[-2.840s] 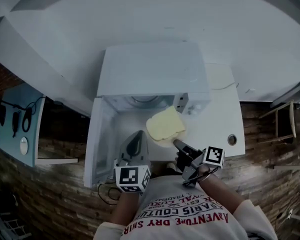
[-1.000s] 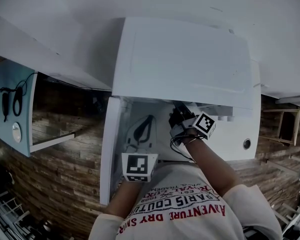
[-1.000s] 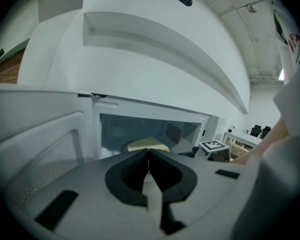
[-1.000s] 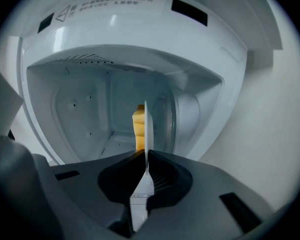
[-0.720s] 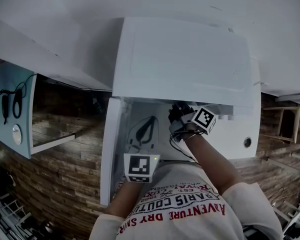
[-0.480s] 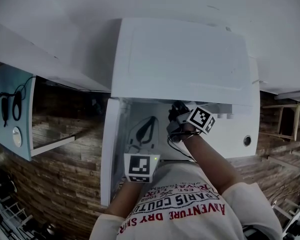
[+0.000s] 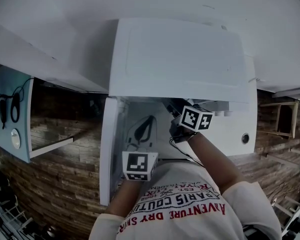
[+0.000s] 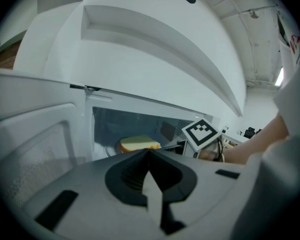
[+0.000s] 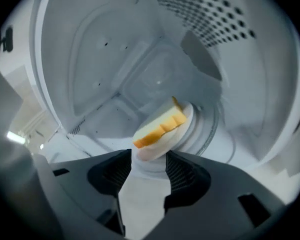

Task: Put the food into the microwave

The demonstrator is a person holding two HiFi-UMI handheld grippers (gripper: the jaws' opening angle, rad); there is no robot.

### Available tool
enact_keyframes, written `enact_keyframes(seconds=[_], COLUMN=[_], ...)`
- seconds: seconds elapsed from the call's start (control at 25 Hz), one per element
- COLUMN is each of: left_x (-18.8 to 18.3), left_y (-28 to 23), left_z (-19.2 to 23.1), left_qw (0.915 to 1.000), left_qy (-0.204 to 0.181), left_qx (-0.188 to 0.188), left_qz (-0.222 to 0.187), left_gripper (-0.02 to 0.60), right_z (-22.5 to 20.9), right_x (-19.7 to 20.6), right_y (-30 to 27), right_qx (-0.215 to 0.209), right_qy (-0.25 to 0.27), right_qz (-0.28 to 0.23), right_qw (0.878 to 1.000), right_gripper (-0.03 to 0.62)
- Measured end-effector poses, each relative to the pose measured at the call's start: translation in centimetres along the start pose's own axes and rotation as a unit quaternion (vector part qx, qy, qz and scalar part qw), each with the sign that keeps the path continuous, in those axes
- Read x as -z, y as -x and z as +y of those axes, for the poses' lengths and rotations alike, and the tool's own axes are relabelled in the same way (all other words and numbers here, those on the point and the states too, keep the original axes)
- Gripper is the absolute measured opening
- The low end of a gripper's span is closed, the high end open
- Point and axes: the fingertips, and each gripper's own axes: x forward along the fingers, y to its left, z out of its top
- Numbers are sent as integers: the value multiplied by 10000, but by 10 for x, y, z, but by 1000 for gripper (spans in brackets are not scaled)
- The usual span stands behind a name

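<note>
The white microwave [image 7: 180,59] stands open, its door [image 7: 110,149] swung out to the left. A slice of yellow toast [image 9: 160,126] lies on a white plate [image 9: 157,148] that rests on the glass turntable [image 9: 217,134] inside. My right gripper [image 9: 149,159] reaches into the cavity; its jaws are opening, with the plate's near rim between them and the pads off it. From the left gripper view the toast [image 8: 139,144] shows in the cavity beside the right gripper's marker cube [image 8: 202,132]. My left gripper [image 8: 149,154] hangs shut and empty in front of the opening.
The microwave sits on a white counter [image 7: 242,129] against a white wall. A perforated vent panel [image 9: 210,14] lines one cavity wall. The open door flanks my left gripper [image 7: 144,129]. A wooden floor [image 7: 65,184] lies below.
The plate with toast, held in front of the microwave earlier, now sits inside. Over the last second the right gripper rolled and its marker cube turned. The left gripper stayed put.
</note>
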Motion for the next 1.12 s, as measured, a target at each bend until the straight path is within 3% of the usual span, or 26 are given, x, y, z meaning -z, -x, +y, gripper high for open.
enact_keyframes(seconds=[0.08, 0.24, 0.36, 0.6, 0.76, 0.92, 1.12], left_x=[3, 1, -1, -2, -3, -7, -14], left_y=[-1, -2, -1, -2, -2, -3, -3], left_z=[-2, -3, -3, 2, 3, 0, -10], left_qw=[10000, 9999, 9999, 9999, 9998, 9999, 10000], left_qy=[52, 142, 140, 152, 173, 146, 48], left_qx=[38, 56, 73, 36, 12, -7, 18], left_qz=[69, 70, 47, 70, 63, 14, -44], left_gripper=[6, 6, 6, 6, 6, 6, 6], right_z=[1, 0, -2, -6, -13, -10, 12], right_x=[11, 24, 30, 32, 28, 13, -1], right_y=[-2, 1, 6, 13, 21, 36, 61], right_qx=[184, 616, 737, 702, 886, 1179, 1131], right_qy=[855, 2251, 2815, 3463, 3453, 3382, 3380], right_qz=[609, 1671, 2116, 2384, 2186, 1502, 783], right_qw=[9943, 9579, 9330, 9046, 9084, 9215, 9310], right_gripper=[215, 218, 218, 216, 191, 33, 12])
